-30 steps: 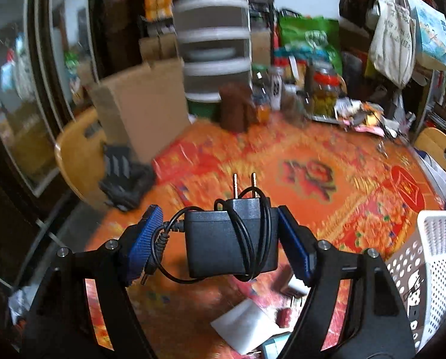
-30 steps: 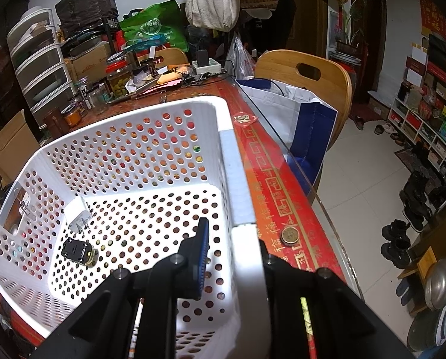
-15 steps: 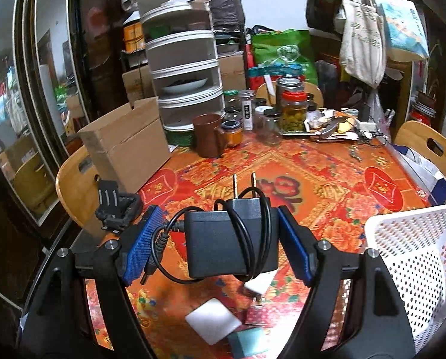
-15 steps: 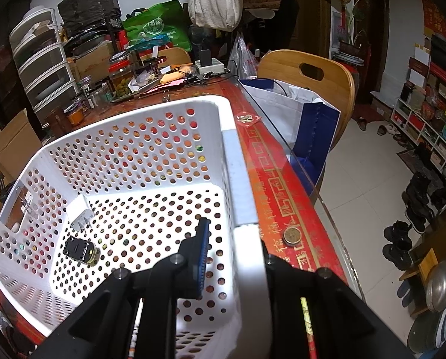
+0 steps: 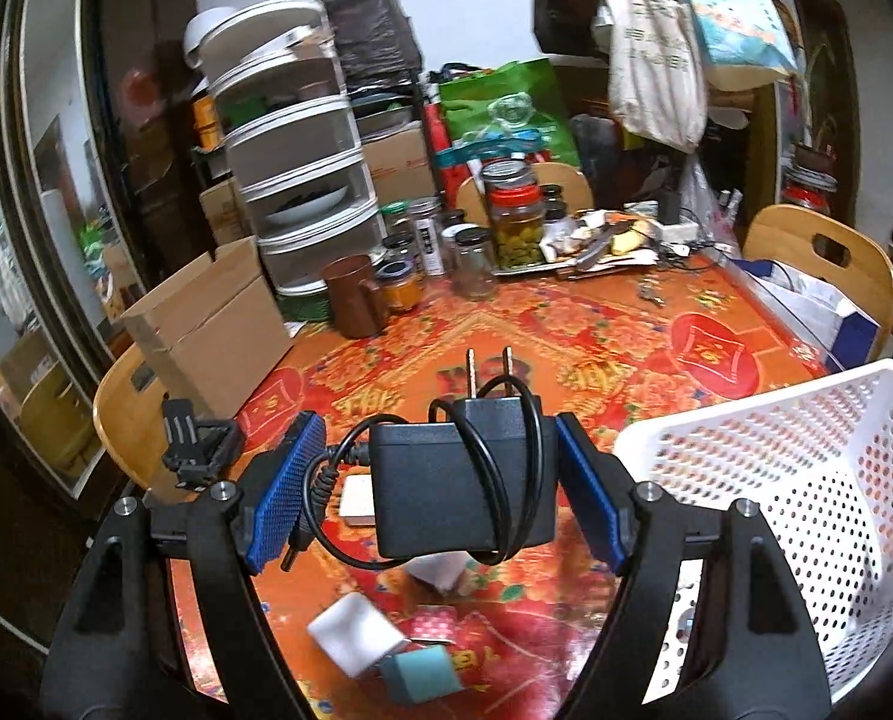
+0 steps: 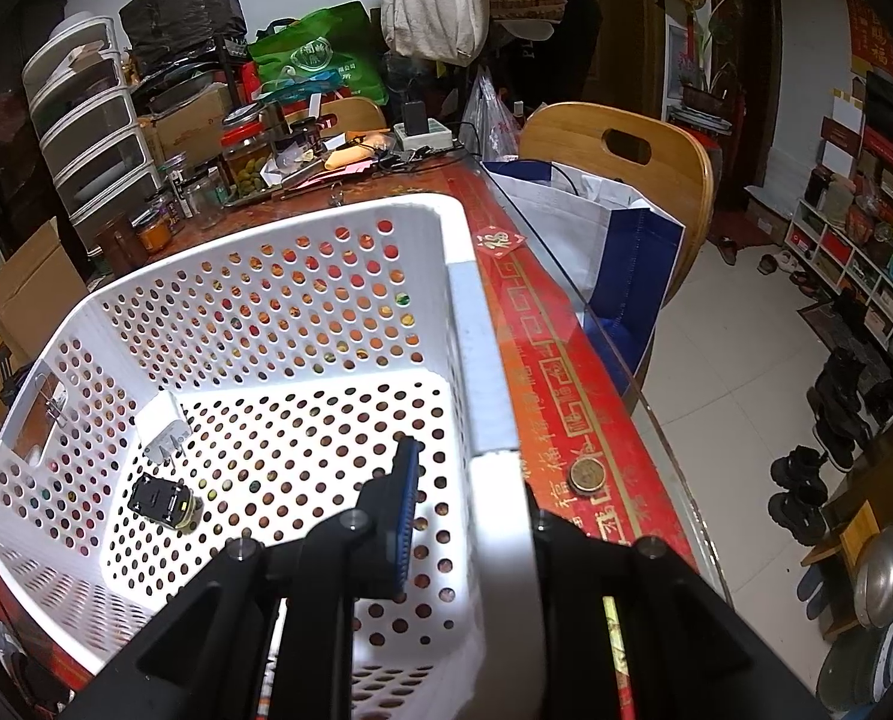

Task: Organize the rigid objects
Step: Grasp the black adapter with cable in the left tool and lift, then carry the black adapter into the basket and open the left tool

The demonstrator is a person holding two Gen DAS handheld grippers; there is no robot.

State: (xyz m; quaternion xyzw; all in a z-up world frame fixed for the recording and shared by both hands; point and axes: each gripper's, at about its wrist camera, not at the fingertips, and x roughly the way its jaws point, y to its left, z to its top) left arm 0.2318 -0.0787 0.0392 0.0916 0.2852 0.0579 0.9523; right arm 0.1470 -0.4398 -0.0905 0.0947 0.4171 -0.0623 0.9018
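My left gripper (image 5: 440, 492) is shut on a black power adapter (image 5: 458, 492) with its cable wound round it, prongs pointing forward, held above the red patterned table. The white perforated basket (image 5: 806, 480) stands to its right. My right gripper (image 6: 470, 492) is shut on the basket's right rim (image 6: 482, 360), one finger inside and one outside. Inside the basket lie a white plug (image 6: 161, 429) and a small black object (image 6: 161, 501).
On the table below the adapter lie a white block (image 5: 356, 639), a teal box (image 5: 422, 675) and a small red item (image 5: 431, 624). A cardboard box (image 5: 206, 330), brown mug (image 5: 353, 297), jars and drawers stand at the back. A coin (image 6: 587, 474) lies beside the basket.
My left gripper has swung right and lifted with the adapter, so the basket now fills more of its right side. The right gripper holds still on the rim.
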